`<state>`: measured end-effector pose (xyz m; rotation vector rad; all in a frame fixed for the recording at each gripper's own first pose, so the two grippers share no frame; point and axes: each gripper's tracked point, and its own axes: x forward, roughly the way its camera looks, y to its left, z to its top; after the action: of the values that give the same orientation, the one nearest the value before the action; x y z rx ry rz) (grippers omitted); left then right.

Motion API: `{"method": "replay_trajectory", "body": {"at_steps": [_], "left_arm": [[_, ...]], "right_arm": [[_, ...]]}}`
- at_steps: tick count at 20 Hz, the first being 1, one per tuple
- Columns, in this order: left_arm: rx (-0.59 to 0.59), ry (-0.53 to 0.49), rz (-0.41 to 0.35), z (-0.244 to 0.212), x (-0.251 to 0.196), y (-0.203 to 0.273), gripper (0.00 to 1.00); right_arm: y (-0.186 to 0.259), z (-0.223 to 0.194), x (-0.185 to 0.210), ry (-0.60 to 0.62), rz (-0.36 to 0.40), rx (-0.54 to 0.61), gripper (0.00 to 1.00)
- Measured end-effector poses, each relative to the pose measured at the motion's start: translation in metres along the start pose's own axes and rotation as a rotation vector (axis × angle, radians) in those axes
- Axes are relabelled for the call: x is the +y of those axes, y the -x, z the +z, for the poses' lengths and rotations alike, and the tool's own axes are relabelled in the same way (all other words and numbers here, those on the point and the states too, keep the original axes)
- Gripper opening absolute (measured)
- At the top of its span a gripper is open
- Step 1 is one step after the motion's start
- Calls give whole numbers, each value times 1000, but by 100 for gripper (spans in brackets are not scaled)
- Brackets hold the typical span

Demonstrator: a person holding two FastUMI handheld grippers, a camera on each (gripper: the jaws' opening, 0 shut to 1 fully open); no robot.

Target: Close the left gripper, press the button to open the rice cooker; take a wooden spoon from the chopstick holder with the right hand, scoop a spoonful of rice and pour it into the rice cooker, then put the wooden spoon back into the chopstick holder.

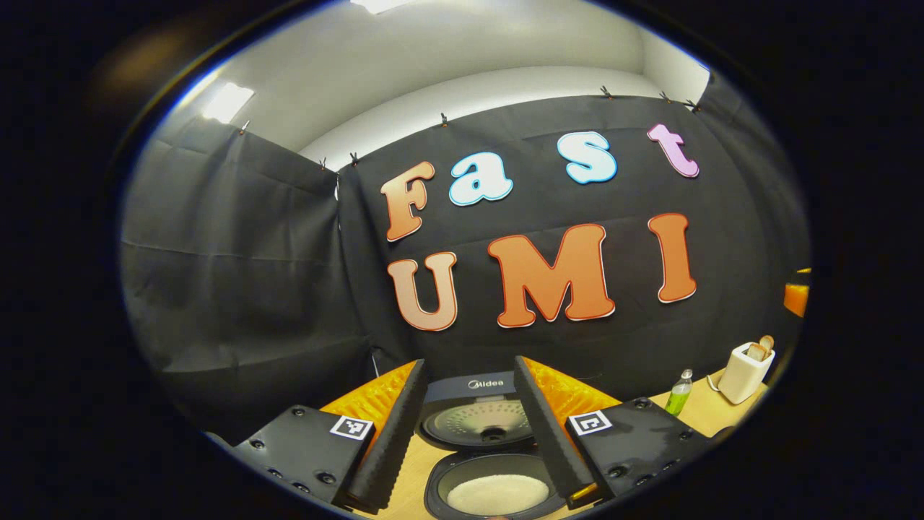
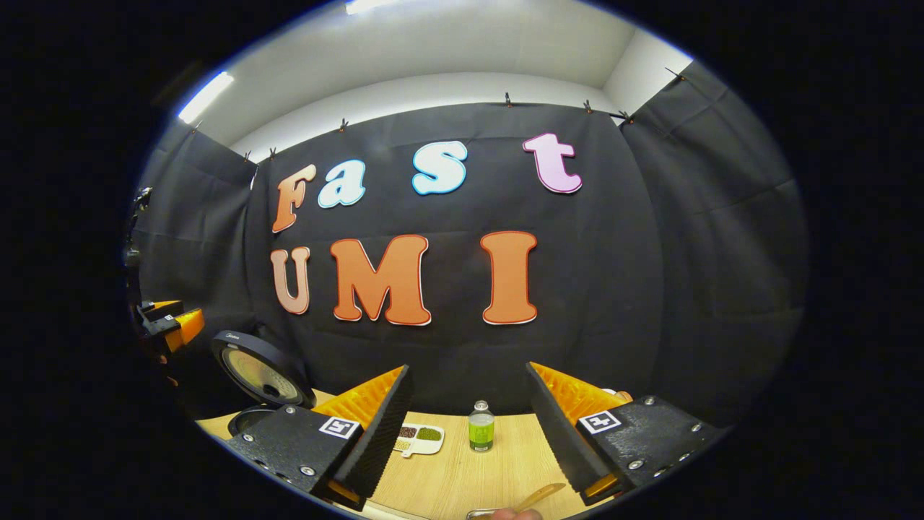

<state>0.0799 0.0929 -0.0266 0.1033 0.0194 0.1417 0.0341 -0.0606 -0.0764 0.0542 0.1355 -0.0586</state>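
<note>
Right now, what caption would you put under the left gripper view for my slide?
Open tongs hover over the open rice cooker with white rice inside.

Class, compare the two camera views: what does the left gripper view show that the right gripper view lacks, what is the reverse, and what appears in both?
Left gripper view alone: white rice inside the open rice cooker's pot, and the white chopstick holder with wooden utensils at the far right.

Right gripper view alone: a small divided dish of grains and a wooden spoon handle at the bottom edge.

Both: the cooker's raised lid, the green bottle, the wooden table, and each view's own open gripper: left, right.
</note>
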Motion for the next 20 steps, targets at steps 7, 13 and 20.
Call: {"method": "replay_trajectory", "body": {"at_steps": [7,13,20], "left_arm": [[141,-6,-61,-11,-19,-87,82],[468,39,-74,-86,-38,-126,86],[737,81,-127,-125,-48,-92,89]], "right_arm": [[7,25,17,42,40,-71,95],[14,33,27,81,104,-86,95],[23,50,28,45,150,-140,100]]}}
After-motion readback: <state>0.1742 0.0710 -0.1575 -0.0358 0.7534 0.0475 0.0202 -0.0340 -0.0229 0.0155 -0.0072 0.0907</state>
